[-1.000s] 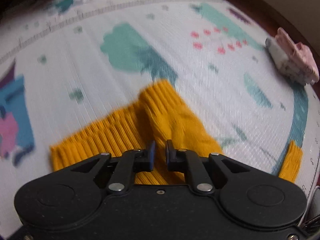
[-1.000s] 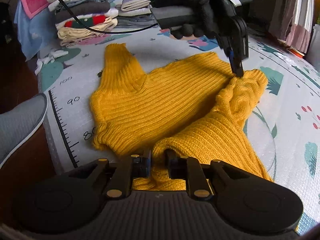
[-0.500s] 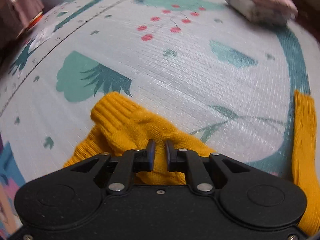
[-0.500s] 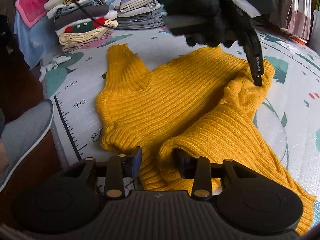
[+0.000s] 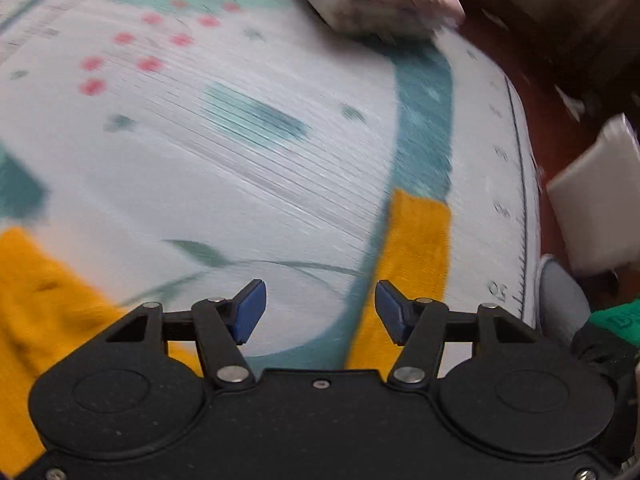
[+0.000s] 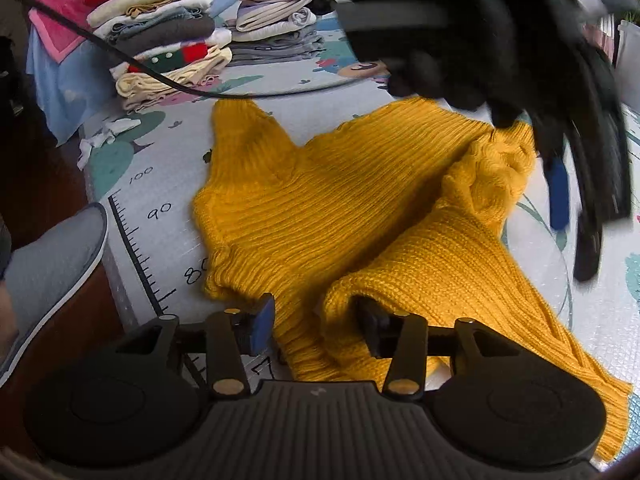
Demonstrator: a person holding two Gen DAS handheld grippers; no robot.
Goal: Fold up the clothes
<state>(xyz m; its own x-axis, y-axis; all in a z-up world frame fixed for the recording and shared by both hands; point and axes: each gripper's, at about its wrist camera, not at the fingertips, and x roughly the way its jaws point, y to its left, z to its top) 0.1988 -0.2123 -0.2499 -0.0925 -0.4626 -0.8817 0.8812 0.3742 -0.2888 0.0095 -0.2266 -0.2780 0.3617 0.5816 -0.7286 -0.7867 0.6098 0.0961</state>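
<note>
A yellow knitted sweater (image 6: pixel 340 216) lay spread on a patterned play mat (image 6: pixel 160 184), one sleeve folded across its body. The right gripper (image 6: pixel 316 330) sat low at the sweater's near edge; its jaws had just been opening and stood apart, with a fold of knit between them but not pinched. The left gripper (image 5: pixel 318 308) hung over bare mat with its jaws just opened and empty, a sleeve (image 5: pixel 416 240) just beside its right finger. Folded clothes (image 6: pixel 168 40) were stacked beyond.
</note>
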